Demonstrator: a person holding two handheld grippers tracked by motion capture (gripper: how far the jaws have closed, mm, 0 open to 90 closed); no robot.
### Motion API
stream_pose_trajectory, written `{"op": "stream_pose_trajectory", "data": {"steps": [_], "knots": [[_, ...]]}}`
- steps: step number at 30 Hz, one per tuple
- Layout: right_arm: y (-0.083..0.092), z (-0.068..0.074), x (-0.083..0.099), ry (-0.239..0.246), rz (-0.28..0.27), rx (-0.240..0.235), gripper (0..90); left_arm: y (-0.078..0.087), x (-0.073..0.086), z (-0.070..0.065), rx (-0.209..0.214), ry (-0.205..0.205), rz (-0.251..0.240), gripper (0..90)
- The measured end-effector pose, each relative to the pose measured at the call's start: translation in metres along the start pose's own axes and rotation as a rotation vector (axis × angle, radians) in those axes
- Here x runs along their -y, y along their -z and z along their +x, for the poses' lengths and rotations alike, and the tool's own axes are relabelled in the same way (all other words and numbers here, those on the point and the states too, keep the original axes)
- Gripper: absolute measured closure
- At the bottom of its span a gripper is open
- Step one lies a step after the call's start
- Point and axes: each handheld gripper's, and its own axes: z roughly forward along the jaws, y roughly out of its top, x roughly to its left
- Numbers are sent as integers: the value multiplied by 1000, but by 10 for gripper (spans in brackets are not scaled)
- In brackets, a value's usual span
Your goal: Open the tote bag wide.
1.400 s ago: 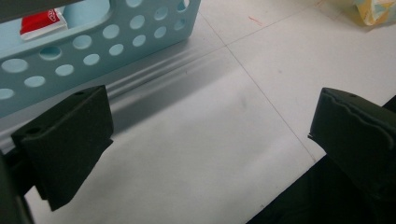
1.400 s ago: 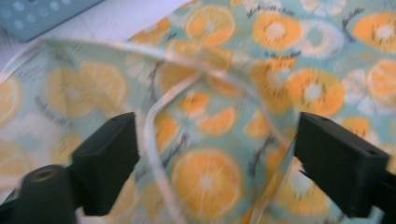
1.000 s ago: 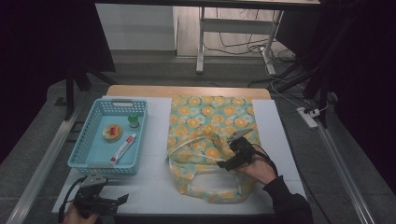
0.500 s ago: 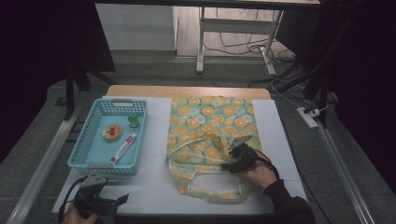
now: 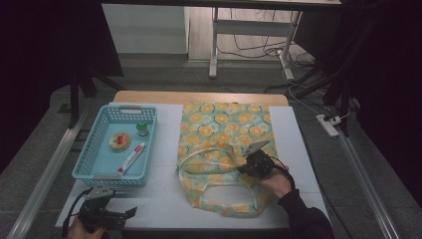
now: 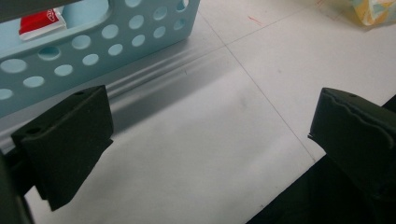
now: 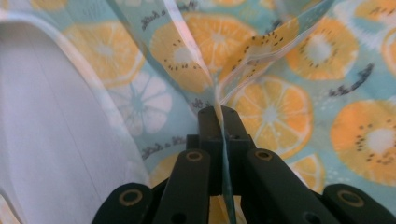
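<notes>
Step in hand, as judged: taking hold of the upper layer of the turquoise fabric bag printed with orange citrus slices (image 5: 224, 144), which lies flat on the white-covered counter (image 5: 164, 199), right of centre, its two loop handles toward the person.

The right claw (image 5: 251, 160) sits on the bag's near half. Its jaws have just been closing, and the right gripper view shows them pressed together on a thin raised fold of the printed cloth (image 7: 219, 93), which runs up from between the pads.

The left claw (image 5: 130, 213) hovers low over the counter's near left corner, jaws wide apart with nothing between them; in the left gripper view the bare counter surface (image 6: 210, 140) lies between the pads.

Advice for doing the step well:
- Keep the pinch firm; the fold is thin and could slip out.
- Lift slowly and check that one layer alone rises, so that the mouth opens.
- The free claw could take the opposite rim or steady a handle.

Count:
- Bags: one.
- Light blue perforated plastic basket (image 5: 97, 172): one, left of the bag and apart from it.
- In the basket: one small green-capped bottle (image 5: 143, 129), one round orange-and-red item (image 5: 119, 141), one red-and-white tube (image 5: 132, 157).
- Claws: two.
</notes>
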Motion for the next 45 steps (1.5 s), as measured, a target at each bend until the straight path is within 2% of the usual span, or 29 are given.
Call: {"op": "stream_pose_trajectory", "data": {"steps": [1, 3, 4, 10, 16, 19, 22, 24, 29, 37, 45], "knots": [[0, 0, 0, 0, 0, 0, 900, 0, 0, 0, 0, 1, 0, 0], [6, -1, -7, -11, -54, -18, 900, 0, 0, 0, 1, 3, 0, 0], [6, -1, -7, -11, -54, -18, 900, 0, 0, 0, 1, 3, 0, 0], [17, -1, -31, -48, -148, -56, 900, 0, 0, 1, 3, 7, 0, 0], [21, 0, -48, -36, -186, -66, 900, 0, 0, 1, 2, 8, 0, 0], [24, 1, -66, -15, -216, -68, 900, 0, 0, 1, 2, 8, -1, 0], [25, 1, -75, -6, -229, -67, 900, 0, 0, 1, 3, 9, -3, 0], [27, -1, -87, -22, -247, -72, 900, 0, 0, 1, 4, 9, -3, 0], [24, -6, -101, -28, -262, -81, 900, 0, 0, 1, 5, 9, -3, 0], [23, -11, -113, -23, -272, -71, 900, 0, 0, 2, 5, 11, -2, 0], [28, -10, -125, -12, -293, -61, 900, 0, 0, 2, 3, 15, -2, 0]]}}
